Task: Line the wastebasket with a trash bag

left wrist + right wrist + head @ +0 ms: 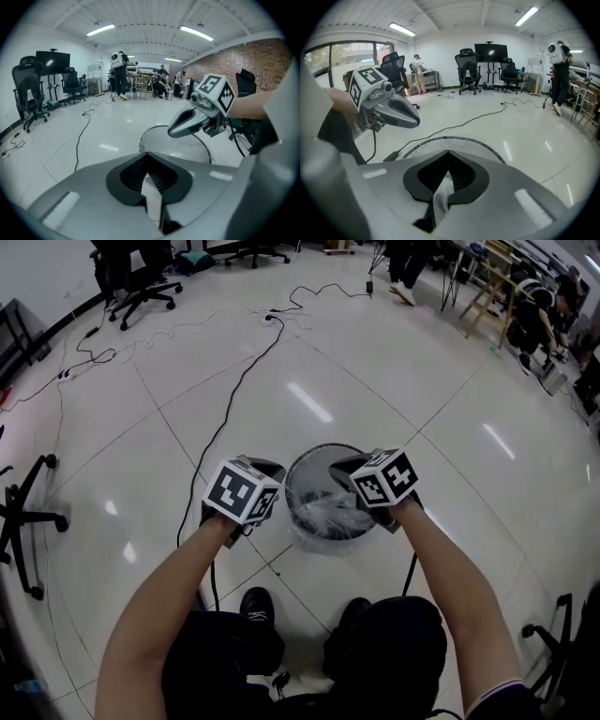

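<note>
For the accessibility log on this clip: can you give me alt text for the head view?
Seen from above, a person holds the left gripper and right gripper over opposite sides of a mesh wastebasket with a crumpled clear trash bag inside. It stands on a glossy white floor crossed by cables.

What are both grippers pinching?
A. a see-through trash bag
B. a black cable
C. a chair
A: thin clear plastic of the trash bag is clamped between the shut jaws of the left gripper and the right gripper, above the wastebasket.
</note>
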Motion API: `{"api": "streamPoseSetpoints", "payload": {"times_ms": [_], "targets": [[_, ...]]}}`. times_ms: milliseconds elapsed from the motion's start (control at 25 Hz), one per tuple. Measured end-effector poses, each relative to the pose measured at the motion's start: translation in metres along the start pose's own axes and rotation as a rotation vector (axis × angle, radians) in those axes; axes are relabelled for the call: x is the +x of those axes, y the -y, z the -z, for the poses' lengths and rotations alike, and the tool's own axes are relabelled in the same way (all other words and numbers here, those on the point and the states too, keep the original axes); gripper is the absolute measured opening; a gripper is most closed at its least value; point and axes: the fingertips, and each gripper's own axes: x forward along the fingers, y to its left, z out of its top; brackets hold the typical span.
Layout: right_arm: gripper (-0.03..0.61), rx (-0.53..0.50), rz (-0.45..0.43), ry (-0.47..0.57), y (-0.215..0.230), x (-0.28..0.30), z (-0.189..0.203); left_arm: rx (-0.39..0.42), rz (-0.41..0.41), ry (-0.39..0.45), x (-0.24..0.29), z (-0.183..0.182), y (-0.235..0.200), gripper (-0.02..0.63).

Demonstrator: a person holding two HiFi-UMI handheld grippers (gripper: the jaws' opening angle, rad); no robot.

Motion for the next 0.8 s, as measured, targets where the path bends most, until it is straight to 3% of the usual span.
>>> {"api": "streamPoseSetpoints", "payload": {"times_ms": [240,560,800], "targets": [[0.002,0.030,0.077,0.179,-0.008,-0.054,-0.015,0.019,-0.008,0.099,-0.022,-0.027,0.030,0.012],[0.002,-0.005,0.182,0.306,-0.035,-0.115,-0.025,0.084,0.008,0.188,-0.055,-0.056,0.073,0.012],[0.002,-0.026,0.251,0.426,-0.071,-0.160,-0.044,0.100,0.017,0.324,-0.091,-0.088,0.101,0.012]]}}
